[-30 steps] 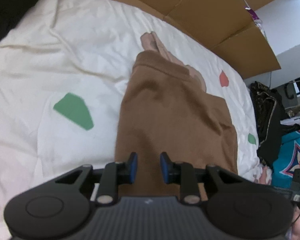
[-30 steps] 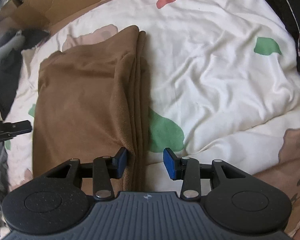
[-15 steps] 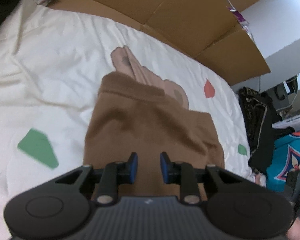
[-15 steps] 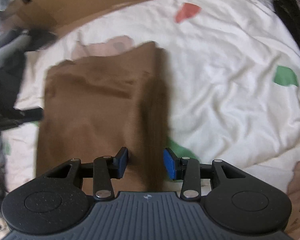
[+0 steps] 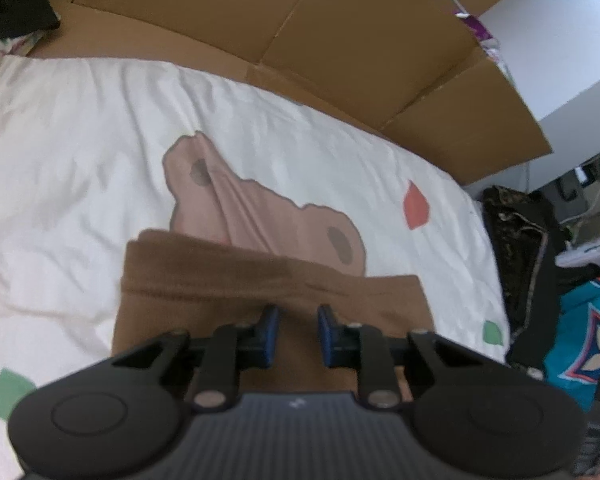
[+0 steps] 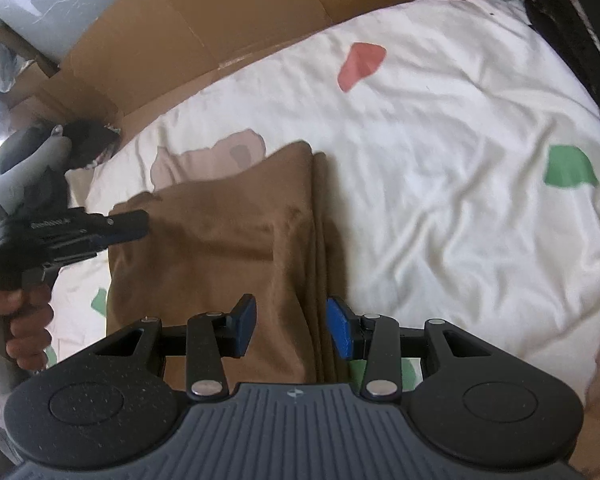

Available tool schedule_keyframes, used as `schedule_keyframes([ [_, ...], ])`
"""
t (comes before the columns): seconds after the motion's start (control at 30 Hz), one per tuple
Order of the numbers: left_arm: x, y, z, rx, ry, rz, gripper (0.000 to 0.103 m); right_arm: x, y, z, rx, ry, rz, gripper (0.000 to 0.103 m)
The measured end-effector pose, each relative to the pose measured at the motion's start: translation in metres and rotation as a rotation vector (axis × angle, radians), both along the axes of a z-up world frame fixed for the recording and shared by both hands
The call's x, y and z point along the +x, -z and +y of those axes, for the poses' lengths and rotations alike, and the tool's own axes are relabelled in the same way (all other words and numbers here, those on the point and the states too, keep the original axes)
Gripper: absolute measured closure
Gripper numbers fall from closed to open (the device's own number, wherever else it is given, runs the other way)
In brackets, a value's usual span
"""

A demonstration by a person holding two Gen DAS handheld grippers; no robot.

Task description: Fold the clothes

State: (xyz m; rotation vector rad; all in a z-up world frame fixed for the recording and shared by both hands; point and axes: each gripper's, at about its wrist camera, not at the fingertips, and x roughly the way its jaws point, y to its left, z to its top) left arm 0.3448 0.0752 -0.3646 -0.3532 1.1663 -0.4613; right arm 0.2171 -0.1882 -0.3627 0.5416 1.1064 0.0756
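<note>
Fold advice: left gripper (image 5: 293, 334), jaws closing over nothing, should pinch brown garment (image 6: 220, 248) at 12 o'clock; right gripper (image 6: 291, 329) hangs released.

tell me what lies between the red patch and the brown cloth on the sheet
Only bare white sheet in the right wrist view: nothing sits between the red patch and the brown cloth.
</note>
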Motion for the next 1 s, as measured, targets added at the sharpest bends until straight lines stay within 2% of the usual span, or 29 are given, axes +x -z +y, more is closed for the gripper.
schedule_keyframes([
  [0.13,0.003,0.006,-0.004,0.027,-0.001,-0.057,0.082,0.022,0.008,0.002,-0.006,-0.014,-0.002,0.057],
  [0.3,0.007,0.021,-0.001,0.015,-0.033,-0.023,0.084,0.038,0.019,0.001,-0.056,-0.021,0.013,0.058],
  [0.4,0.006,0.016,0.001,0.012,-0.023,-0.022,0.084,0.042,0.024,-0.005,-0.070,-0.022,0.007,0.073],
  [0.5,0.002,0.007,0.005,0.006,-0.012,-0.030,0.084,0.046,0.025,-0.007,-0.081,-0.054,-0.003,0.079],
  [0.57,-0.004,-0.004,0.014,0.003,-0.036,-0.066,0.083,0.048,0.022,-0.006,-0.104,-0.072,-0.014,0.079],
  [0.63,-0.013,-0.014,0.026,-0.003,-0.056,-0.094,0.083,0.049,0.019,-0.006,-0.124,-0.087,-0.024,0.079],
  [0.77,-0.032,-0.021,0.048,0.043,-0.061,-0.116,0.083,0.046,0.014,-0.009,-0.094,-0.058,-0.024,0.077],
  [0.9,-0.039,-0.019,0.068,0.079,-0.096,-0.100,0.081,0.041,0.016,-0.007,-0.062,-0.056,-0.009,0.060],
  [1.0,-0.039,-0.012,0.078,0.099,-0.118,-0.080,0.079,0.039,0.022,-0.005,-0.051,-0.057,0.014,0.057],
])
